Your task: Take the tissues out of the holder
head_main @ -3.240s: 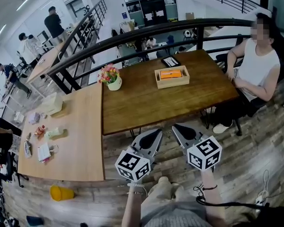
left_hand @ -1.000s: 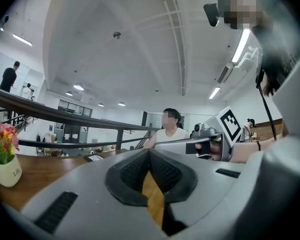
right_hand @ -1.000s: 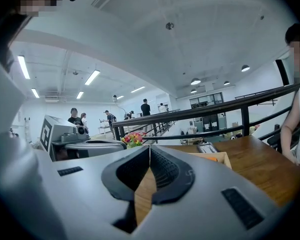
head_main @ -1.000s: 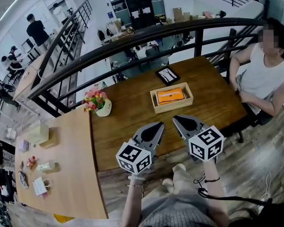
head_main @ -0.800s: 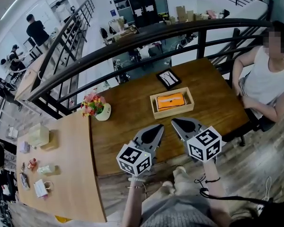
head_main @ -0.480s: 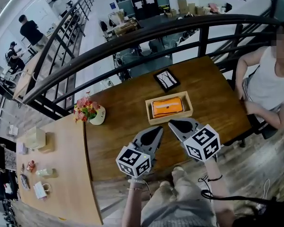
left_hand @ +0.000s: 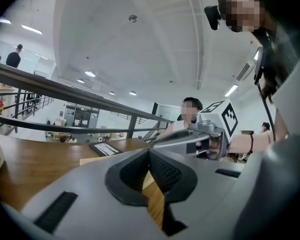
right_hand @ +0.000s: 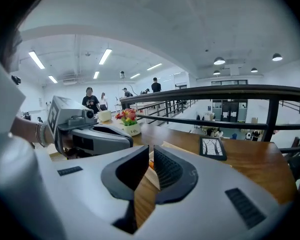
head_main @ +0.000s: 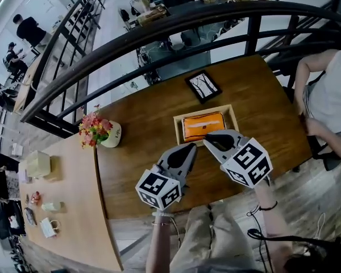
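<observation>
A light wooden holder (head_main: 178,124) lies on the dark wooden table (head_main: 148,152), with an orange tissue pack (head_main: 203,125) flat inside it. My left gripper (head_main: 192,147) is shut and empty, its tips just short of the holder's near left corner. My right gripper (head_main: 206,136) is also shut and empty, its tips over the holder's near rim, beside the pack. In the right gripper view a sliver of the orange tissue pack (right_hand: 150,162) shows past the closed right gripper (right_hand: 151,156). The left gripper view shows the left gripper (left_hand: 150,154) shut and the holder's rim (left_hand: 95,159) behind it.
A white pot of flowers (head_main: 102,132) stands at the table's left end. A black framed card (head_main: 203,86) lies beyond the holder. A person sits at the right end (head_main: 329,95). A black railing (head_main: 159,33) runs behind. A lighter table (head_main: 57,198) with small items adjoins on the left.
Both grippers have moved forward from off the table's near edge to the holder. The view has closed in on the table. Both stay shut.
</observation>
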